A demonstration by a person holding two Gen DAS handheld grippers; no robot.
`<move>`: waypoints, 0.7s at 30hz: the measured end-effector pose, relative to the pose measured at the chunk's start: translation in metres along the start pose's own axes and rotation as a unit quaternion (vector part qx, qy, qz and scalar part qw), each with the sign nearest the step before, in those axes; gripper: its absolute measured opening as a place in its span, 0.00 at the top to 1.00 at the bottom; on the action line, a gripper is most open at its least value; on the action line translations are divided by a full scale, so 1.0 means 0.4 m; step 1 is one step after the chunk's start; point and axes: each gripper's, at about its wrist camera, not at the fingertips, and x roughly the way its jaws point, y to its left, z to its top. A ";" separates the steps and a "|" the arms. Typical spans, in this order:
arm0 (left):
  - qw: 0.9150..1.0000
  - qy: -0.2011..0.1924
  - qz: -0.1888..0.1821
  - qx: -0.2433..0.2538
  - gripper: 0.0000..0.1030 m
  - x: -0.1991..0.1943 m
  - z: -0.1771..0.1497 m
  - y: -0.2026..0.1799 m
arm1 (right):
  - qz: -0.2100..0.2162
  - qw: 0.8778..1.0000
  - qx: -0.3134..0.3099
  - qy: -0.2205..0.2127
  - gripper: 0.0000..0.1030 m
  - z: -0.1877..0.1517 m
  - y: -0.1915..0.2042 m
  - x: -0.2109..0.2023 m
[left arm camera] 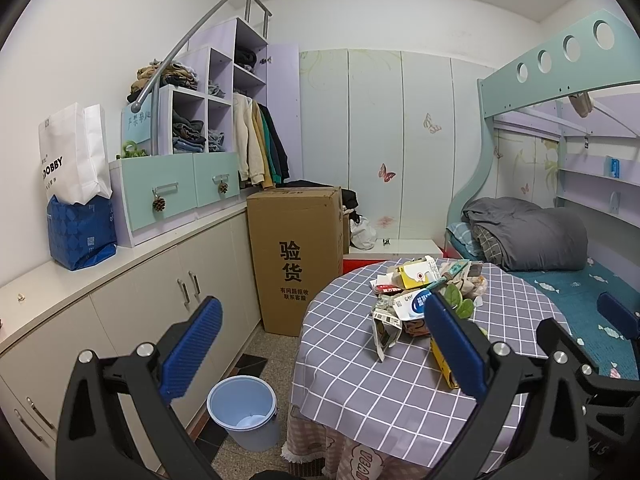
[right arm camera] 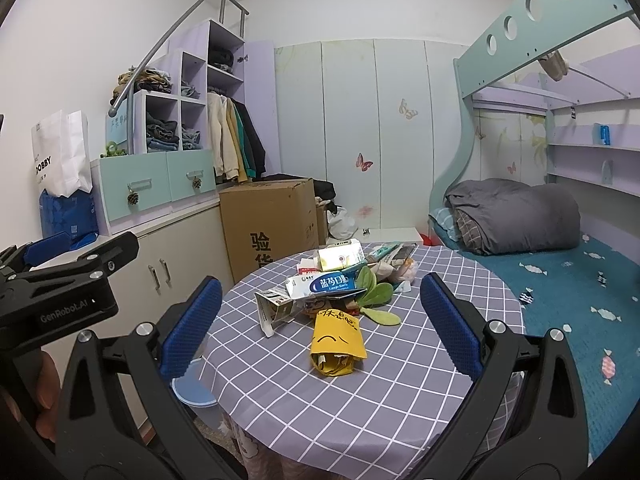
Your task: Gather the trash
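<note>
Your left hand-held gripper (left arm camera: pixel 322 338) and right hand-held gripper (right arm camera: pixel 320 330) both gape wide, holding nothing. Trash pile (right arm camera: pixel 332 284) sits mid-counter (right arm camera: pixel 360 400); blue bin (left arm camera: pixel 244 412) stands on the floor beside it.

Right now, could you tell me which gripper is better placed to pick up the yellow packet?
Right, I'd judge. The right gripper is open with the yellow packet centred between its fingers. The left gripper is open too, but aims left of it, nearer the blue bin.

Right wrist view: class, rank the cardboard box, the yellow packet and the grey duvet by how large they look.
1. Grey duvet
2. Cardboard box, close behind and partly hidden
3. Yellow packet, smallest although nearest
</note>
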 end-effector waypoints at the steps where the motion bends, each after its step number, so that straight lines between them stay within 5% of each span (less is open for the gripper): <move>1: 1.000 0.000 0.000 0.000 0.04 0.000 0.000 -0.001 | 0.000 1.000 0.000 0.000 0.06 -0.001 0.000 0.000; 21: 1.000 0.008 0.002 0.002 0.04 0.011 -0.021 -0.004 | 0.005 1.000 0.008 0.009 0.06 -0.015 -0.012 0.007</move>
